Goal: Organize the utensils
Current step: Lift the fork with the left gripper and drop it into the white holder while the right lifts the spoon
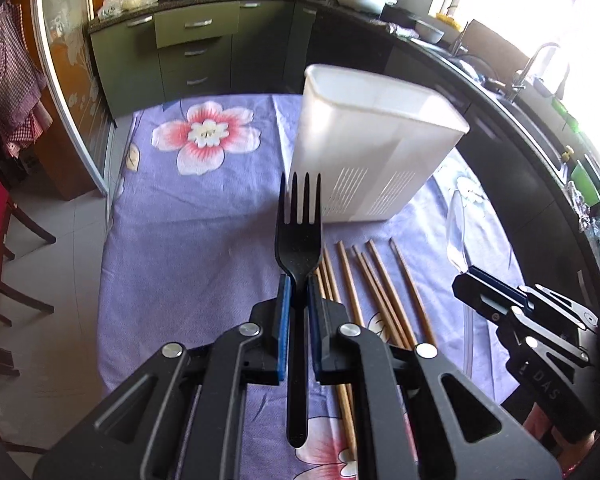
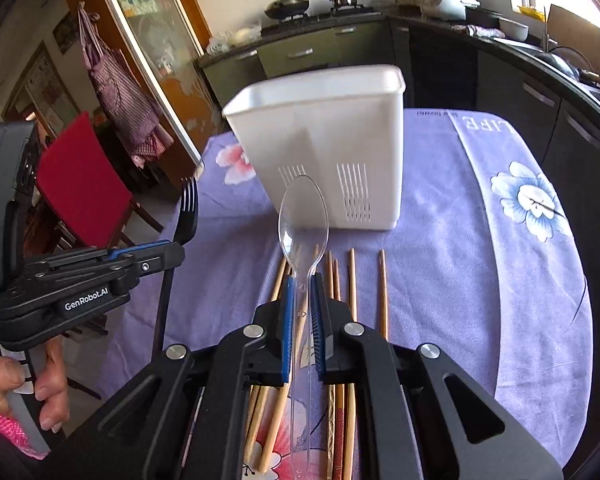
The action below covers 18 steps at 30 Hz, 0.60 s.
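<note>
My left gripper (image 1: 298,286) is shut on a black plastic fork (image 1: 299,236), tines pointing up and away toward the white utensil holder (image 1: 364,148). My right gripper (image 2: 303,284) is shut on a clear plastic spoon (image 2: 303,216), bowl forward, in front of the same white utensil holder (image 2: 332,148). Both utensils hang above the table. Several wooden chopsticks (image 1: 380,284) lie side by side on the purple cloth below the grippers, also seen as chopsticks (image 2: 352,280) under the spoon. In the right wrist view the left gripper (image 2: 168,252) with the fork (image 2: 188,210) shows at the left.
A purple floral tablecloth (image 1: 188,216) covers the table. A dark kitchen counter (image 1: 512,112) with a sink curves along the right. A red chair (image 2: 80,184) stands to the left of the table. A person's hand (image 2: 48,384) holds the left gripper's handle.
</note>
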Tool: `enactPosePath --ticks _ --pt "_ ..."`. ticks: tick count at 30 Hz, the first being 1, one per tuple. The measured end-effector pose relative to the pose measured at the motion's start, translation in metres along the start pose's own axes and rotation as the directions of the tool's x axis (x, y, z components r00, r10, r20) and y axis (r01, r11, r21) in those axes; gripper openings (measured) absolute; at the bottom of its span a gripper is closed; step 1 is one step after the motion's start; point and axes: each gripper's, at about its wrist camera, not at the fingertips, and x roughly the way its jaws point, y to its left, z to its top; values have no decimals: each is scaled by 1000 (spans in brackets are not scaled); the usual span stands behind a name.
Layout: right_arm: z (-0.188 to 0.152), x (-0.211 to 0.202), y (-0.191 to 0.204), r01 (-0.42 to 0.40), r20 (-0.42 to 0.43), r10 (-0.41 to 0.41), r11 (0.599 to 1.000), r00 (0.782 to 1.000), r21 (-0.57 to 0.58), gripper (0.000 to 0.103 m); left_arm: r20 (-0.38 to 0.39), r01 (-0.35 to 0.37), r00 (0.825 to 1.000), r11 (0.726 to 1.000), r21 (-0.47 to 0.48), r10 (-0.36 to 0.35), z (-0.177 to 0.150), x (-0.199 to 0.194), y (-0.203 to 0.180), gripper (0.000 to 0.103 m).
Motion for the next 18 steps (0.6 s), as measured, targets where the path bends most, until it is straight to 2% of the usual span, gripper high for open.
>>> enactPosePath --ticks 4,7,11,14,16,18 --pt "11 -30 -8 -25 91 24 1000 996 7 9 119 39 992 999 25 -41 29 -31 -18 9" --pt "14 -48 -16 -31 135 30 999 990 8 9 239 45 969 998 44 -54 58 -47 -32 9" --pt "16 -55 -25 -37 152 34 999 988 16 9 385 60 920 997 47 -74 96 -53 -46 9" --pt "14 -60 -34 -31 160 27 999 987 24 9 487 61 870 997 45 -75 118 -52 -53 9" --pt "14 -61 -37 -29 170 24 999 985 28 9 536 62 841 997 44 -76 128 -49 -56 9" --pt "15 -63 -40 -25 177 20 999 984 28 9 566 52 822 998 37 -64 136 -39 -58 9"
